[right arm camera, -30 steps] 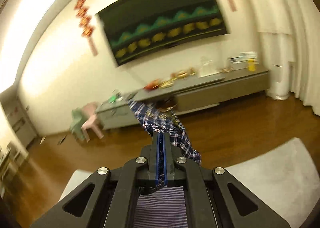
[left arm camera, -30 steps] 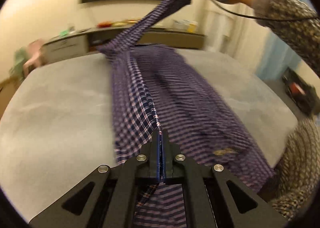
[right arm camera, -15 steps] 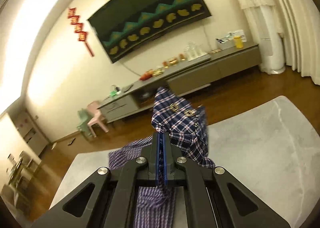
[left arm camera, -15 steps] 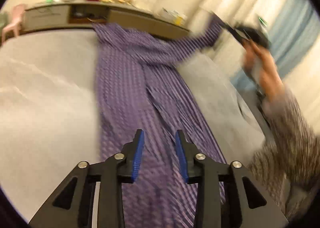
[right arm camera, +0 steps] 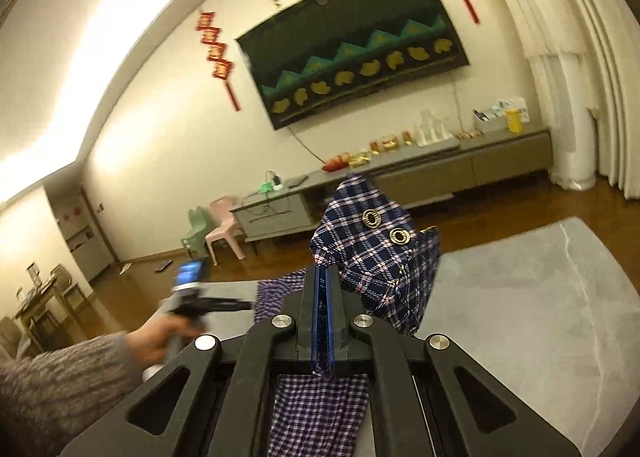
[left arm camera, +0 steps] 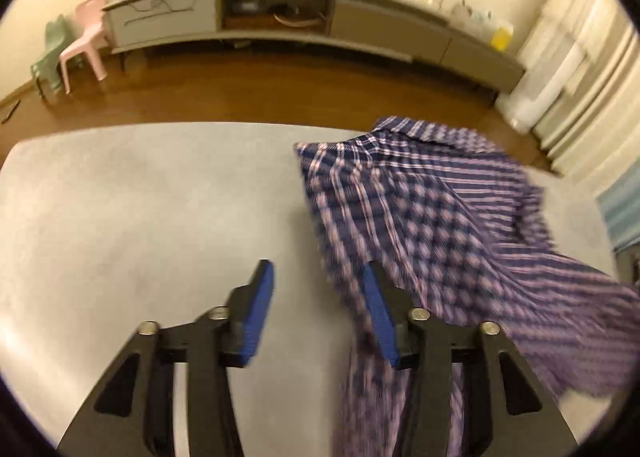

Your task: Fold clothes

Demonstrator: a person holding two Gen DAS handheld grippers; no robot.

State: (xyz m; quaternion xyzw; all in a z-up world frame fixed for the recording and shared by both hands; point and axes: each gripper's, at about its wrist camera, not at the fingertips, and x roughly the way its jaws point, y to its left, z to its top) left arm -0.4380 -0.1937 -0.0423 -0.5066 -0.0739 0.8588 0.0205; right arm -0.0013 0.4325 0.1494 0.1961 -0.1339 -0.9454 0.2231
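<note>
Holding plaid garment (right arm camera: pixel 372 257) clamped in right gripper (right arm camera: pixel 322 277), blue pads pressed together on a bunched edge; a flap bearing two gold ring-shaped snaps (right arm camera: pixel 386 227) standing up just past the jaws. Rest of the cloth hanging below the gripper and trailing onto the grey tabletop (right arm camera: pixel 540 297).

Hovering left gripper (left arm camera: pixel 316 297) over the table surface (left arm camera: pixel 140 217) with fingers apart and nothing between them; right finger pad (left arm camera: pixel 380 321) lying just beside, possibly touching, the left edge of the garment (left arm camera: pixel 420 217). Garment spreading rumpled over the right half of the table, partly lifted, blurred with motion.

Seeing the left hand (right arm camera: pixel 160 337), in a knitted sleeve (right arm camera: pixel 60 385), gripping its tool low left in the right wrist view.

Risks, judging from the scene:
- Cloth hanging from a single pinch; sliding off the table's near or right edge likely if tension is lost.
- Thin bunched grip beside the snaps; slipping out under a tug possible.
- Open left fingers snagging a lower layer, dragging a wrinkle into any fold.
- Uneven layers giving a skewed crease.

Reading no brand or label on the garment. Red hanging wall ornaments (right arm camera: pixel 216 53) carrying characters, too blurred for reading.
</note>
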